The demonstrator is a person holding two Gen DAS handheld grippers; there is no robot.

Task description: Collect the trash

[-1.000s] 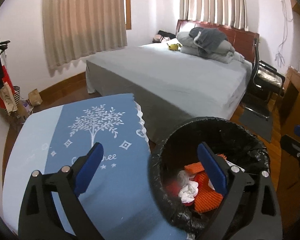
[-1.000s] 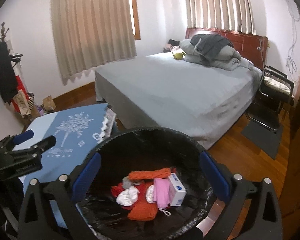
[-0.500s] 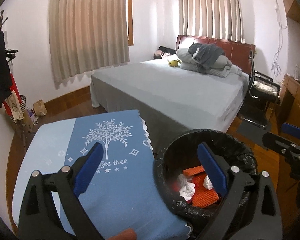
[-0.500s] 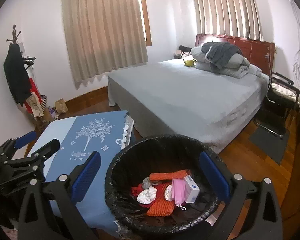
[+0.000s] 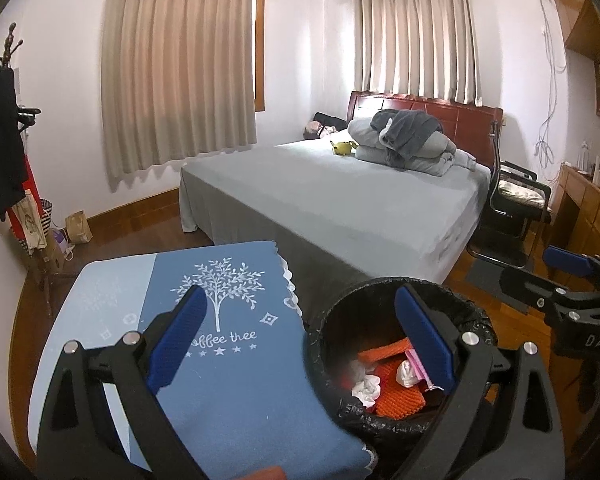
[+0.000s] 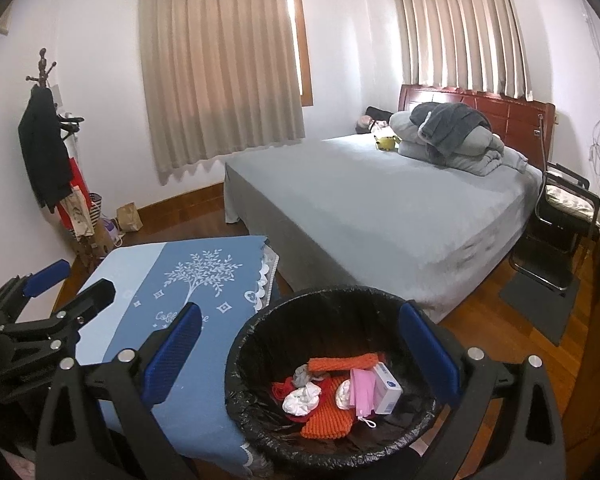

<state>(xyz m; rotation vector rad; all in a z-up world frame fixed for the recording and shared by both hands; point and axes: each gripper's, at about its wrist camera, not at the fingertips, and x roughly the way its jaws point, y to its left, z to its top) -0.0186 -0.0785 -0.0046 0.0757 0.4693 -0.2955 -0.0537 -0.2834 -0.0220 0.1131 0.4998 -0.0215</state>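
Observation:
A round bin lined with a black bag [image 6: 244,364] [image 5: 320,344] stands beside a small table. Inside lie orange knitted pieces [image 6: 324,420], crumpled white tissues [image 6: 300,398], a pink mask [image 6: 362,390] and a small white box [image 6: 386,388]. My right gripper [image 6: 300,344] hangs open above the bin with nothing between its fingers. My left gripper [image 5: 300,336] is open too, one finger over the blue tablecloth [image 5: 228,376], the other over the bin. Each gripper shows at the edge of the other's view.
The table wears a blue cloth with a white tree print [image 6: 196,280]. Behind it is a large bed with a grey sheet [image 6: 380,208] and folded bedding. A coat stand [image 6: 44,140] is at left, a black chair [image 6: 560,216] at right, on wooden floor.
Both grippers have risen and drawn back from the bin, so it looks smaller and more of the room shows. Both stay open and empty.

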